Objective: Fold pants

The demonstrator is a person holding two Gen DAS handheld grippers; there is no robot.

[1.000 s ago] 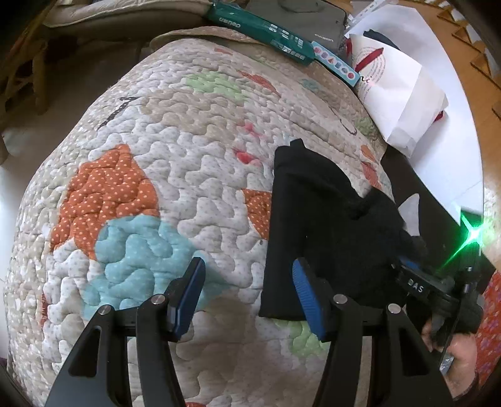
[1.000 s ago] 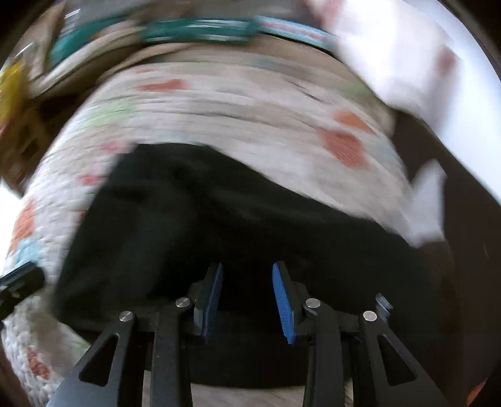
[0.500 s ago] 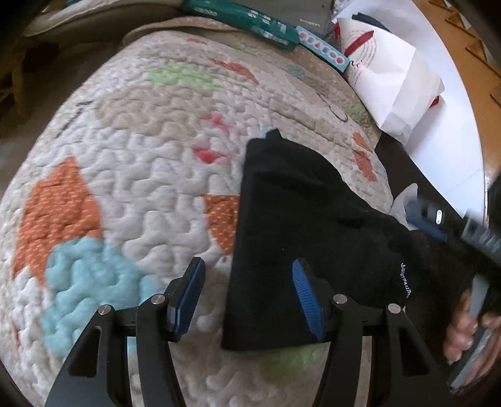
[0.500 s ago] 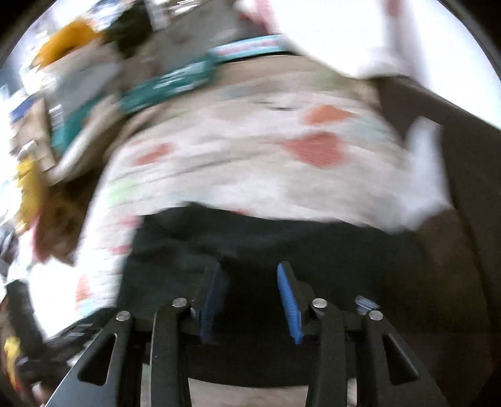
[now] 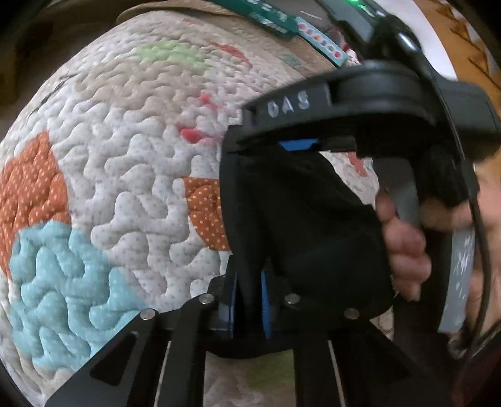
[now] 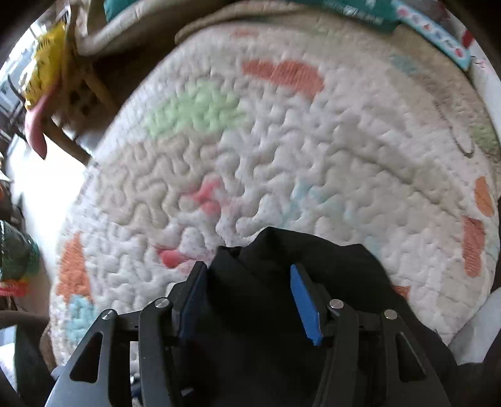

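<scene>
The black pants (image 5: pixel 307 225) lie folded on a quilted patchwork bedspread (image 5: pixel 131 150). My left gripper (image 5: pixel 249 300) is shut on the near edge of the pants, with cloth pinched between its blue pads. My right gripper (image 6: pixel 249 300) has its jaws around a bunched fold of the pants (image 6: pixel 281 306), and cloth fills the gap between its blue pads. In the left wrist view the right gripper body (image 5: pixel 360 103) and the hand holding it sit over the far end of the pants.
The quilt (image 6: pixel 266 141) covers a rounded surface. Teal and patterned boxes (image 5: pixel 281 22) lie at its far edge. A wooden chair with a yellow item (image 6: pixel 47 65) stands at the far left. White fabric (image 6: pixel 479 332) lies at the right.
My left gripper has closed on the near edge of the pants. My right gripper has swung across to the far end of the pants and taken a fold between its jaws.
</scene>
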